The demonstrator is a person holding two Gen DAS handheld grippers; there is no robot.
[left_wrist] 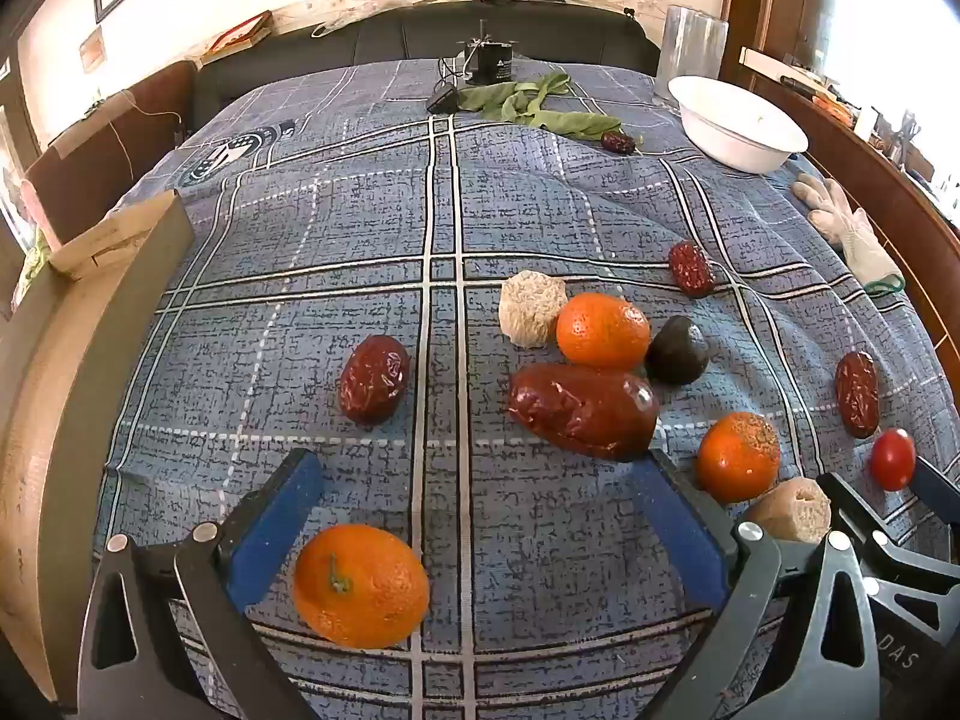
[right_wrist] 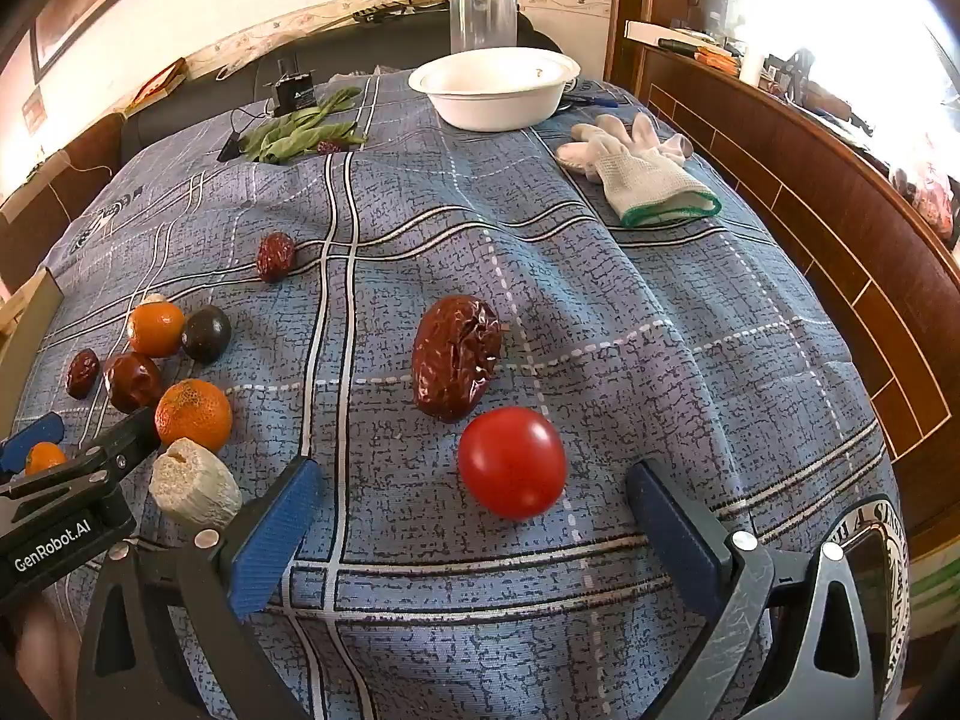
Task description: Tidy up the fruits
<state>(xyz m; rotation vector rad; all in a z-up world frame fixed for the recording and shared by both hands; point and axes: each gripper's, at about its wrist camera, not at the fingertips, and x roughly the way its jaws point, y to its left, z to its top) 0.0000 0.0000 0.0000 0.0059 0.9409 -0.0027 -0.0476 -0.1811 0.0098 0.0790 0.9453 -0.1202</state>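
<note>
Already, risks from near to far:

Left hand-held gripper: jaws spread fully apart, nothing between the pads; a mandarin sits just inside its left finger. Closing off-centre could nudge it sideways instead of trapping it.

Right hand-held gripper: jaws also wide apart and empty, with a cherry tomato just ahead between the fingers. It is smooth, round and likely soft; a hard squeeze may split it, a light one may let it squirt out.

Bed cover: the fruit lies on a rumpled plaid cloth, not a firm bench. Folds and slopes could send round fruit rolling toward the right edge.

Large jujube: just behind the tomato; a forward reach could bump it.

Crowded cluster: a long reddish-brown fruit, a second mandarin, a dark round fruit and a pale fibrous chunk touch or nearly touch. Picking one probably disturbs its neighbours.

Both grippers: they hang close together near a third mandarin; crossing paths risks a collision.

Scattered jujubes: well apart, easy to overlook.

White bowl: far at the back, the likely destination; the long carry gives time for a drop.
</note>
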